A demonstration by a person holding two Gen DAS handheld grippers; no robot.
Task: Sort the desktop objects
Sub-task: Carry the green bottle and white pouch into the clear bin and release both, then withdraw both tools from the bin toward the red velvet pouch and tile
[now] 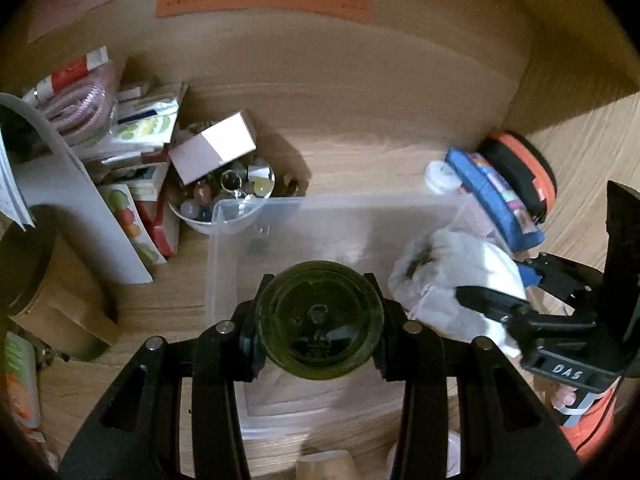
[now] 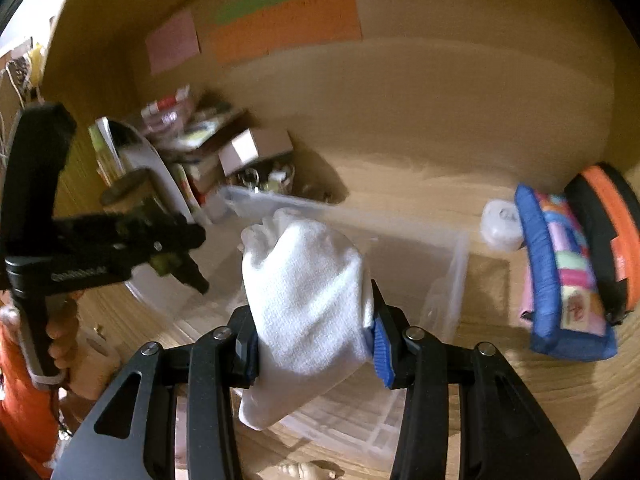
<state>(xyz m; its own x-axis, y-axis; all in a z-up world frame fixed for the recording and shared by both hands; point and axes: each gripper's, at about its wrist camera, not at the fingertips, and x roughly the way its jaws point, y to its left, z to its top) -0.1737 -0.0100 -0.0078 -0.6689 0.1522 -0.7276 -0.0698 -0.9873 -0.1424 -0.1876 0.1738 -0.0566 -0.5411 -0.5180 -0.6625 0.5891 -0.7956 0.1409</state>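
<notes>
My left gripper (image 1: 318, 320) is shut on a dark green glass jar (image 1: 318, 336) and holds it above a clear plastic bin (image 1: 224, 264) on the wooden desk. My right gripper (image 2: 314, 340) is shut on a white cloth pouch (image 2: 308, 292) and holds it over the same bin (image 2: 452, 276). In the left wrist view the pouch (image 1: 448, 276) hangs over the bin's right side, with the right gripper (image 1: 492, 300) behind it. In the right wrist view the left gripper (image 2: 180, 256) is at the left with the jar between its fingers.
A white bowl of marbles (image 1: 224, 196), a small cardboard box (image 1: 216, 148) and stacked packets (image 1: 136, 128) sit left of the bin. A blue patchwork pouch (image 2: 560, 276), an orange-black case (image 2: 608, 232) and a white cap (image 2: 500, 224) lie to its right. A cardboard wall stands behind.
</notes>
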